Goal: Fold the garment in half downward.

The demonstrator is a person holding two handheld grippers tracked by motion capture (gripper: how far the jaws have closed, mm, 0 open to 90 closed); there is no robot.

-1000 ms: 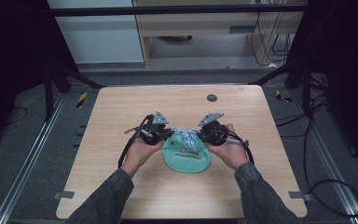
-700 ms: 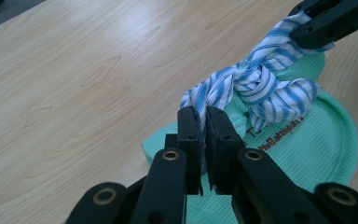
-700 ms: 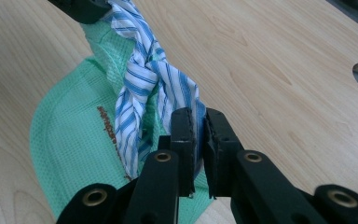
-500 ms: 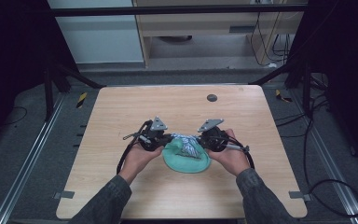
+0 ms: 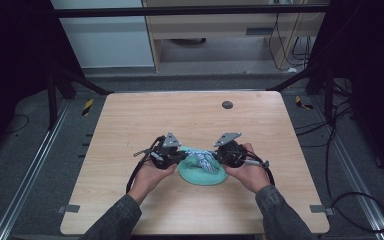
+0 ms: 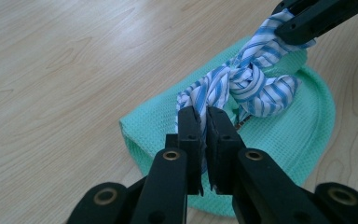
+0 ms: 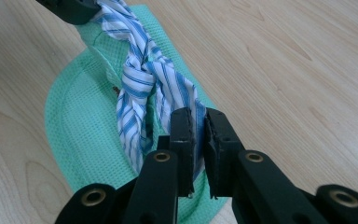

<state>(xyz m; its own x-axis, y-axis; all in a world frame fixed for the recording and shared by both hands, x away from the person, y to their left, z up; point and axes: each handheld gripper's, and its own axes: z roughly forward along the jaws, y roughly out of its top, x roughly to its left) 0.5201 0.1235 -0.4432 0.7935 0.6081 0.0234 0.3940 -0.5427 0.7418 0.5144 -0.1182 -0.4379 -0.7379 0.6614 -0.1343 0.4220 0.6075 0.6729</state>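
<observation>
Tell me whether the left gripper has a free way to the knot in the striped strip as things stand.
Probably not yet: the left gripper is shut on one end of the striped strip, the right gripper on the other. The knot itself lies uncovered above the green cloth.

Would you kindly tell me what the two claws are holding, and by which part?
Each claw grips one end of the knotted striped strip: the left claw one end, the right claw the other, above the green cloth.

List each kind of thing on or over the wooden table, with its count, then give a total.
Mint-green waffle-weave cloth: 1
Blue-and-white striped fabric strip tied in a knot: 1
Black two-jaw grippers, left gripper and right gripper, each shut on an end of the strip: 2
Small dark round disc: 1
Total: 5
</observation>
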